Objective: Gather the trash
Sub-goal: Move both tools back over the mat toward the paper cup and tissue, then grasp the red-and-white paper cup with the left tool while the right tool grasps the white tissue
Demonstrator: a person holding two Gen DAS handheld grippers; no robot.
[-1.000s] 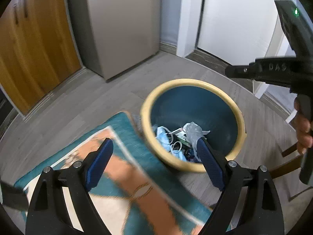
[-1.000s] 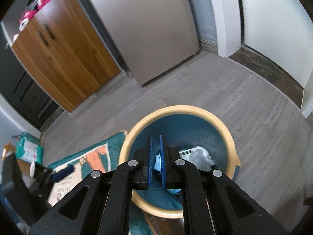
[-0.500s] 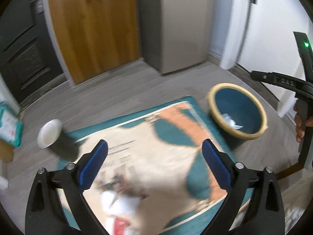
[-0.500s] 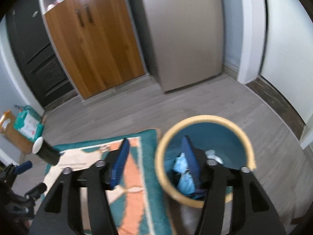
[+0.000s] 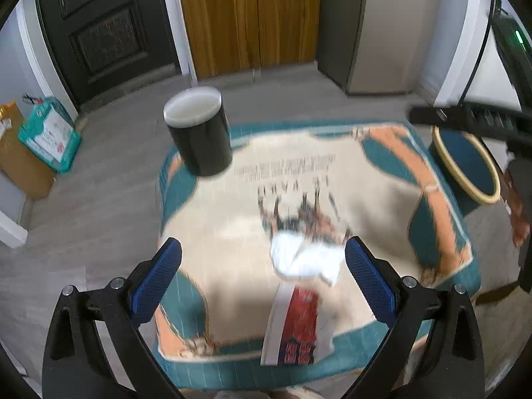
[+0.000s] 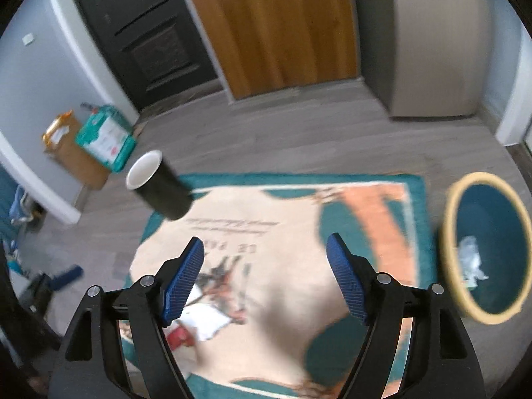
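Observation:
A crumpled white paper (image 5: pixel 304 257) and a red-and-white wrapper (image 5: pixel 297 326) lie on the rug (image 5: pixel 332 179), between and just beyond my open, empty left gripper (image 5: pixel 262 279). Both show in the right wrist view, the paper (image 6: pixel 207 321) and the wrapper (image 6: pixel 179 335) low on the left. A black cup with a white inside (image 5: pixel 199 129) stands at the rug's far left corner, also in the right wrist view (image 6: pixel 156 186). The blue bin with a yellow rim (image 6: pixel 487 249) holds trash at the right, also in the left wrist view (image 5: pixel 465 166). My right gripper (image 6: pixel 266 279) is open and empty above the rug.
A green package (image 5: pixel 50 133) on a cardboard box (image 5: pixel 20 163) sits by the left wall. A dark door (image 5: pixel 99 23), a wooden cabinet (image 5: pixel 249 16) and a grey fridge (image 5: pixel 392 26) line the back. Grey wood floor (image 5: pixel 83 216) surrounds the rug.
Both grippers swung left, away from the bin, to over the rug. The right gripper went from shut to open. The cup and the paper trash came into view.

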